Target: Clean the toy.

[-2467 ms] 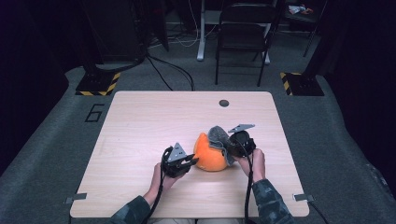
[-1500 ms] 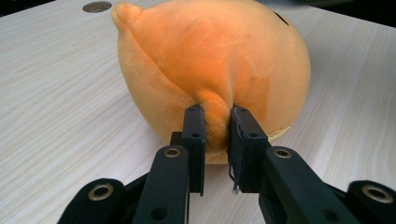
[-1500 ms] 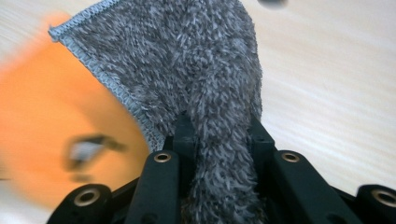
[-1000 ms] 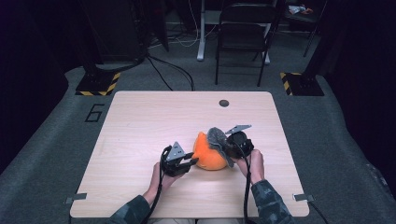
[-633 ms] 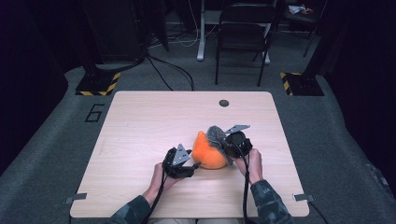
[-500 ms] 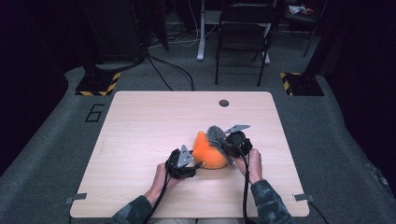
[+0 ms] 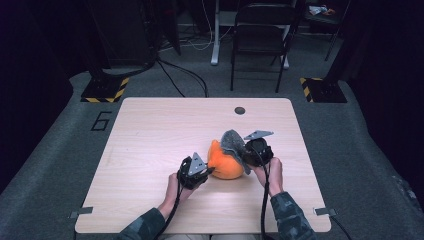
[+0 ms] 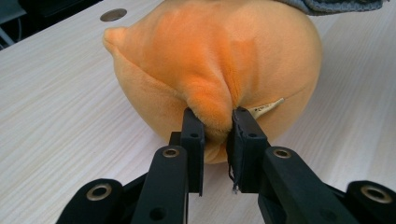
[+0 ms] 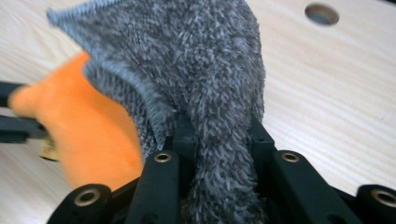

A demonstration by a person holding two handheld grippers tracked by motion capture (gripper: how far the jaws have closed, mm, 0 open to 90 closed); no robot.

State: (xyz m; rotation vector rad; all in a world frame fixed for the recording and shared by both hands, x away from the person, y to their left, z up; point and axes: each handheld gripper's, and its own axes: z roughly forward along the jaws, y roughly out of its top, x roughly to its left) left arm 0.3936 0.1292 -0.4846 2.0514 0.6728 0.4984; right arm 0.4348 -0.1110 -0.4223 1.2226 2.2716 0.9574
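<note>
Dark carpet, a folding chair (image 7: 262,30) and loose cables surround a pale wooden table (image 7: 150,135) with a round grommet (image 7: 240,110) near its far edge. Going left to right, the left gripper (image 7: 206,172) sits at about 7 o'clock of the table's centre, its jaws pinched shut on a fold of an orange plush (image 8: 219,60) that rests on the table at about 5 o'clock. At the plush's 3 o'clock side, a grey cloth (image 9: 196,70) drapes over its top, and the right gripper (image 7: 248,151) has its jaws clamped on a bunch of that cloth.

Judging by how the plush dimples between the jaws, it is light, soft and springy; a raised fold or seam gives the surest hold, since the round body would likely slip out. The cloth looks limp and fluffy, so gripping a gathered bunch or its hemmed edge should keep it from sliding free.
</note>
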